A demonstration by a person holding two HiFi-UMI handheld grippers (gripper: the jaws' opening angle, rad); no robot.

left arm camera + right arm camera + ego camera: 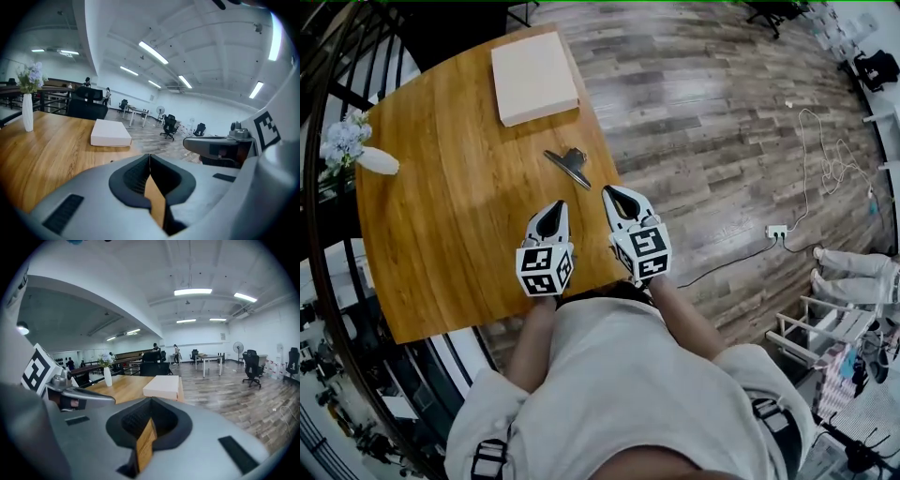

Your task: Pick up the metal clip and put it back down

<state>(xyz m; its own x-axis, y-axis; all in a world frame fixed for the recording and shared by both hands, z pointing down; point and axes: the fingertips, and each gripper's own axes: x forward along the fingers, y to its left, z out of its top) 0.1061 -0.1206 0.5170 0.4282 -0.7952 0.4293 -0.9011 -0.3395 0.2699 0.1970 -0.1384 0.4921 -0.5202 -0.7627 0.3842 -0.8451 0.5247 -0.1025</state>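
The metal clip, dark with silvery handles, lies on the round wooden table near its right edge. Both grippers hover over the table's near edge, short of the clip and apart from it. My left gripper is shut, its jaws meeting in a thin line with nothing between them. My right gripper is to the right of the left one and is also shut and empty. Neither gripper view shows the clip; both look level across the room.
A flat white box lies beyond the clip at the table's far side. A white vase with pale flowers stands at the left edge, by a dark railing. Wooden floor with a cable and power strip lies to the right.
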